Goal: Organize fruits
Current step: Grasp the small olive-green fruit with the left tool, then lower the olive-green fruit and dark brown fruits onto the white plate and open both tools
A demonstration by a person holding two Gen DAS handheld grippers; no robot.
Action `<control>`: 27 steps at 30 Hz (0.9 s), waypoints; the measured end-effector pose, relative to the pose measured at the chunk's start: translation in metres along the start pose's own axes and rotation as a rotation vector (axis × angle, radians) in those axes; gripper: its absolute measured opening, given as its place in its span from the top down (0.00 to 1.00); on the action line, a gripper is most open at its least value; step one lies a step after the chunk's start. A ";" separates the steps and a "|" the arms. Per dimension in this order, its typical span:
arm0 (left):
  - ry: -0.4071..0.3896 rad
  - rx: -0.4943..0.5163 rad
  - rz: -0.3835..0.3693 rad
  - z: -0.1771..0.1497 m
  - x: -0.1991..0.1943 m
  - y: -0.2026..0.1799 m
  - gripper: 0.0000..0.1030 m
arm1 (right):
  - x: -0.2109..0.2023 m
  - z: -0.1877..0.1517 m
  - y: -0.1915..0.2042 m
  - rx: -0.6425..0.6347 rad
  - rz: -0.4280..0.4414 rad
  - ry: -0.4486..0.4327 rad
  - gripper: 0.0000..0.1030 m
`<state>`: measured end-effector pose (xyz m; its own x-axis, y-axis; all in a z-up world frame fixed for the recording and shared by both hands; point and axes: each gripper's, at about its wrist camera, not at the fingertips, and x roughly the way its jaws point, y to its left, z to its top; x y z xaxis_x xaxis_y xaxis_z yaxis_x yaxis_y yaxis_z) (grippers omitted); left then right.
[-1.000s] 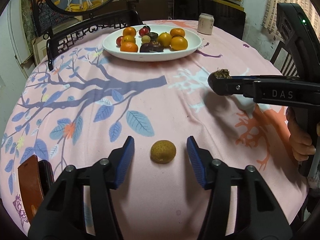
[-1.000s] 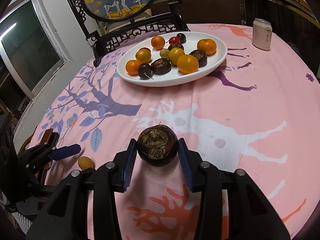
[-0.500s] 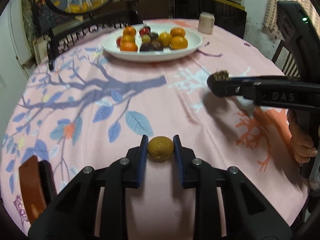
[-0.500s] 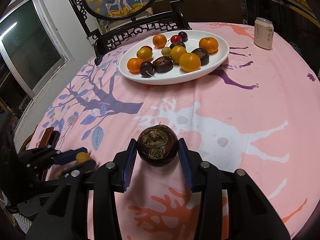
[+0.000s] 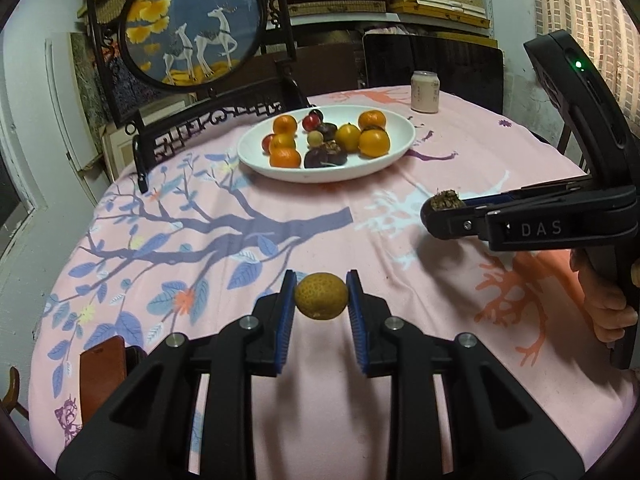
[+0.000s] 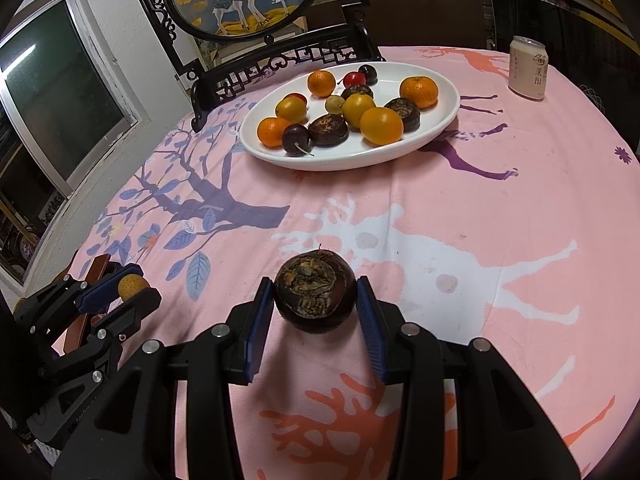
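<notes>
Over the pink tablecloth [image 5: 304,216] in the left wrist view, the left gripper [image 5: 321,297], open a second ago, now clamps the small tan fruit [image 5: 321,296] and has lifted it, ready for carrying. In the right wrist view, the right gripper [image 6: 316,298] still pinches the dark brown fruit [image 6: 315,291]; the white plate [image 6: 436,80] beyond holds oranges, dark fruits and red ones.

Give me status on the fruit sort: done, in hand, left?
Done: about a dozen fruits sit on the white plate. In hand: the left gripper is shut on a small yellow fruit, the right gripper on a dark brown fruit. Left: carry both to the plate; no other loose fruit shows.
</notes>
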<state>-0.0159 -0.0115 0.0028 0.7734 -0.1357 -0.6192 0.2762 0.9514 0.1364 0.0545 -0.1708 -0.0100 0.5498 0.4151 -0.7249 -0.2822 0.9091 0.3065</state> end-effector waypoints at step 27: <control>-0.037 -0.111 -0.020 0.137 0.041 0.047 0.75 | -0.054 0.083 -0.043 0.053 -0.037 -0.163 0.59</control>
<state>0.1070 -0.0102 0.0898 0.7895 -0.1636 -0.5915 0.2289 0.9728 0.0364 0.1026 -0.2287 0.0671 0.6806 0.3779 -0.6276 -0.2199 0.9226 0.3170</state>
